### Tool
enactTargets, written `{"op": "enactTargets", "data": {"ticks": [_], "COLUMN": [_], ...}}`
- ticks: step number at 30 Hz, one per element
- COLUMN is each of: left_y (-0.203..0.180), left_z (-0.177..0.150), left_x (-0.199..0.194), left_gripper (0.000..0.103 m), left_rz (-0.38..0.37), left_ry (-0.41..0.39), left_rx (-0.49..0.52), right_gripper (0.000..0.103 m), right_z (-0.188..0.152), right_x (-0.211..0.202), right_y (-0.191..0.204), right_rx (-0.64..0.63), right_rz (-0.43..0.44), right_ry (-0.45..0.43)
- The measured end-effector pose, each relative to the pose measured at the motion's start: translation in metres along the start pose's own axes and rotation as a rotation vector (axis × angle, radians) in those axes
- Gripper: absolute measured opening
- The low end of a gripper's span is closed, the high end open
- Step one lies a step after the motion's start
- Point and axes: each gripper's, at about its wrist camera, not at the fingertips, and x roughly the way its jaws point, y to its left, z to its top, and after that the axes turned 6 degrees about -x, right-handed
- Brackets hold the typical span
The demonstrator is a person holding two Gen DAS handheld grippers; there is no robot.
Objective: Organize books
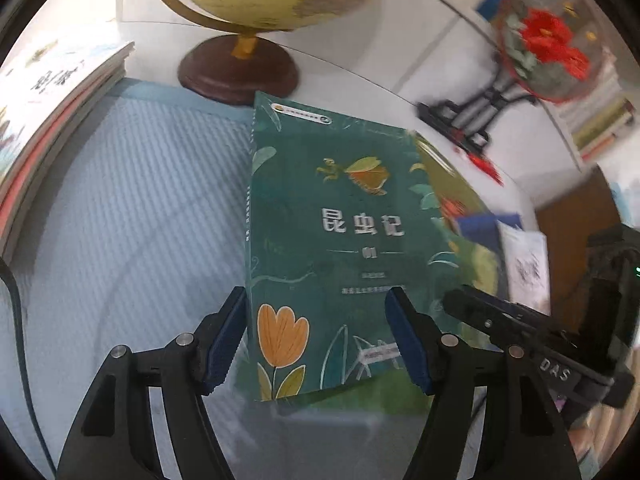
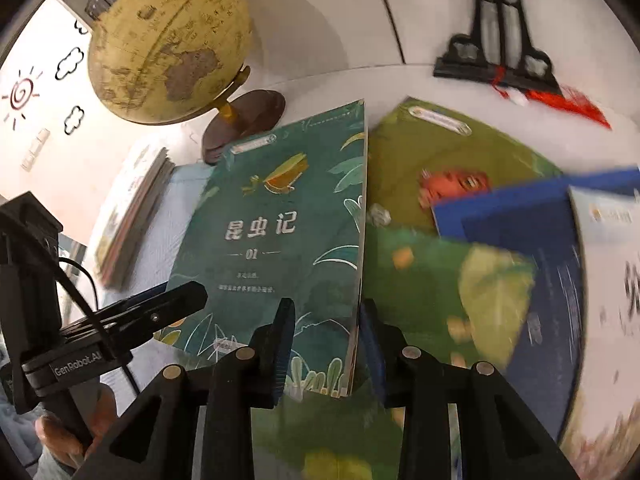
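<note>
Closest in, the right gripper [image 2: 326, 344] is seen pinched down on the right edge of the green book [image 2: 280, 240], with only that thin edge caught between the pads. The left gripper [image 1: 316, 336] has its fingers spread apart, and the book's lower part [image 1: 332, 240] is straddled by them with no squeeze visible yet. What could go wrong: with just a sliver of cover held on one side, the book could easily be twisted or slipped out if it's lifted before the left side is clamped, and the cover might get bent or peeled open. The yellow-green book [image 2: 440, 280] lying right beside it, seemingly partly underneath, could get dragged along too. The green book is lying on a pale blue mat [image 1: 140, 200], a stack of books [image 1: 52, 120] off to the left. Further back, a globe [image 2: 168, 44] on a brown base is parked close to the book's top edge, so it could be bumped if the book is pushed forward.
</note>
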Motion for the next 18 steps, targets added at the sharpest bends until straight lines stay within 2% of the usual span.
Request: {"op": "enactTargets", "data": {"ticks": [2,6,10,12,15,17,18], "left_y": [-0.007,-0.023,-0.034,-0.042,-0.045,-0.041,-0.037], "left_z": [-0.022,-0.072,-0.123,-0.142,-0.158,-0.163,-0.165], "left_x": [-0.009,-0.014,-0.008,-0.008,-0.016,-0.02,-0.021], "left_gripper": [0.066,0.066,0.066,0.066,0.057,0.041,0.037], "left_rz": [-0.018,-0.018,-0.059,-0.054,-0.027,-0.016,-0.01], "left_ry": [0.023,0.099,0.207,0.219,0.195,0.19,0.187], "left_rx": [0.017,0.065,0.094,0.131,0.161,0.153,0.148], "right_gripper": [0.033,0.033,0.033,0.033,0.033,0.033,0.033], "right_z": [-0.022,-0.077,-0.138,-0.164,-0.193,-0.205,-0.207], "right_x": [-0.013,-0.043,-0.071,-0.081,-0.089,-0.097,-0.1], "right_y": [-0.001,0.003,-0.01,-0.021,-0.035,-0.039,-0.039], "right_rx": [0.008,-0.015,0.087,0.143,0.208,0.212,0.207], "right_rz": [0.004,-0.044,-0.11,-0.102,-0.059,-0.063,-0.065], "right_ry": [0.02,0.034,0.046,0.057,0.077,0.07,0.068]}}
